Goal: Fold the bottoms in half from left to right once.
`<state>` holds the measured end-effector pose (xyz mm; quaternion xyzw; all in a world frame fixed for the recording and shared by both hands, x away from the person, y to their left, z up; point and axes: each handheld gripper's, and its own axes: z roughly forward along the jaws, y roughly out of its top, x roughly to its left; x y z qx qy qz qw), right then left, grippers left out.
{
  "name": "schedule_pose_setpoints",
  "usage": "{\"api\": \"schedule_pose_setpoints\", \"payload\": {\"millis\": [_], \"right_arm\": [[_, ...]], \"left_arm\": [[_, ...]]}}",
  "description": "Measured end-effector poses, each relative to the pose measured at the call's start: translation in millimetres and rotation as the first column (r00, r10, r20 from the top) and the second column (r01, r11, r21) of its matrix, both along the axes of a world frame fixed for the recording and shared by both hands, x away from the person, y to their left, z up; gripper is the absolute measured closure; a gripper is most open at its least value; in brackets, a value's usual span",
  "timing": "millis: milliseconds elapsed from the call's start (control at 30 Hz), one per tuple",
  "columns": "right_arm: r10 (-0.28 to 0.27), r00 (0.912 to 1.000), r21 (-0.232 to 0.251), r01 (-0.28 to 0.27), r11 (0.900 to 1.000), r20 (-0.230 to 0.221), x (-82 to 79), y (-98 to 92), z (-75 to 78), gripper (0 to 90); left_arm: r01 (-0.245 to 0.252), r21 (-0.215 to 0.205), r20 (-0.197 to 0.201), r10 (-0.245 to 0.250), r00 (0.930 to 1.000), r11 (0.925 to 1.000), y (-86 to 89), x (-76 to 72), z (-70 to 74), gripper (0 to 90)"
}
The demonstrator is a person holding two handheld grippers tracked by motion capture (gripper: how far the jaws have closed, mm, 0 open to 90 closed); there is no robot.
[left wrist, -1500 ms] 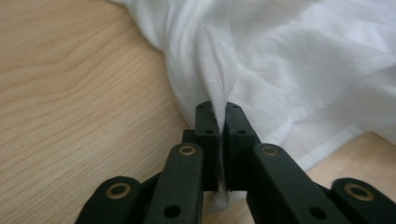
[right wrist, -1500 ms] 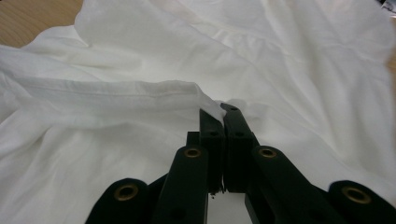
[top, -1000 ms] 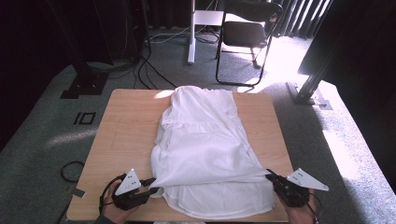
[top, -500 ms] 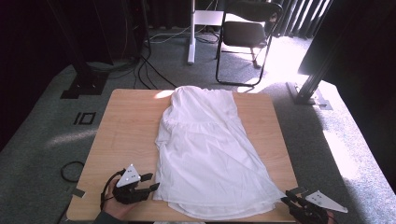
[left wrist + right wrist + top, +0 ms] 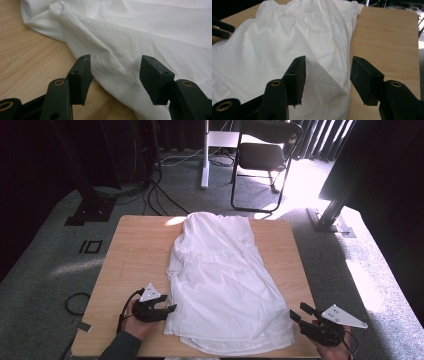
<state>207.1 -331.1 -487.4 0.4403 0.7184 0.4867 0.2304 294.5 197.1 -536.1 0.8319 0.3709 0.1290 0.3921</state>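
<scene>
We see the white garment spread down the middle of the table, bare wood on both sides. Our left gripper and right gripper flank its near hem, jaws just opened, holding nothing. The left gripper view shows the hem's creases between its jaws.

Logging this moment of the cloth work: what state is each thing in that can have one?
White garment: spread flat on the table, lightly wrinkled, free of both grippers.
Left gripper: jaws have just been opening, nothing pinched, at the garment's left edge.
Right gripper: jaws have just been opening, nothing pinched, off the garment's near right corner.
Folding chair: unfolded, unoccupied.
</scene>
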Motion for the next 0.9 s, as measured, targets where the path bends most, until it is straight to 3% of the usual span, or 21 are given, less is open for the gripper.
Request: {"api": "schedule_pose_setpoints", "payload": {"millis": [133, 200, 267, 400, 433, 467, 667, 767, 833, 900], "right_arm": [[-0.005, 0.9993, 0.026, 0.004, 1.000, 0.037, 0.0, -4.3, 9.5, 44.9], [-0.018, 0.9995, 0.048, 0.016, 0.999, 0.026, 4.0, -6.2, 10.7, 45.1], [-0.034, 0.9994, 0.026, 0.033, 0.999, 0.012, 12.4, -3.8, 7.4, 46.4], [-0.064, 0.9963, 0.010, 0.064, 0.998, -0.058, 50.4, 4.6, -13.1, 50.2], [-0.064, 0.9963, 0.010, 0.064, 0.998, -0.058, 50.4, 4.6, -13.1, 50.2], [-0.075, 0.9928, -0.003, 0.075, 0.997, -0.094, 75.8, 12.8, -24.0, 51.0], [-0.092, 0.9851, -0.094, 0.079, 0.992, -0.146, 136.8, 44.2, -40.0, 50.6], [-0.100, 0.9780, -0.119, 0.079, 0.990, -0.183, 159.2, 57.8, -47.9, 50.3], [-0.105, 0.9736, -0.128, 0.080, 0.989, -0.203, 168.3, 63.9, -54.1, 53.5], [-0.118, 0.9652, -0.145, 0.085, 0.986, -0.234, 173.1, 66.6, -60.3, 60.9]], "left_arm": [[0.005, 0.021, -0.020, -0.004, 0.9998, 0.9998, -6.8, 4.8, -6.4, 43.8], [-0.002, 0.018, -0.023, 0.002, 0.9997, 0.9998, -8.2, 7.6, -7.6, 43.7], [-0.007, 0.019, -0.016, 0.007, 0.9998, 0.9998, -9.6, 12.1, -6.5, 43.5], [-0.031, 0.008, 0.003, 0.031, 0.9995, 0.9995, -11.2, 25.9, 0.5, 42.2], [-0.031, 0.008, 0.003, 0.031, 0.9995, 0.9995, -11.2, 25.9, 0.5, 42.2], [-0.043, 0.005, 0.002, 0.043, 0.9991, 0.9991, -12.5, 35.0, 2.9, 42.1], [-0.072, 0.038, -0.040, 0.074, 0.9965, 0.9967, -22.3, 57.7, -7.2, 42.4], [-0.060, 0.062, -0.037, 0.063, 0.9973, 0.9963, -25.2, 57.3, -11.0, 49.8], [-0.035, 0.059, -0.053, 0.038, 0.9979, 0.9976, -23.4, 53.9, -9.1, 68.7], [-0.016, 0.066, -0.054, 0.020, 0.9983, 0.9977, -21.8, 48.5, -8.8, 80.5]]}}
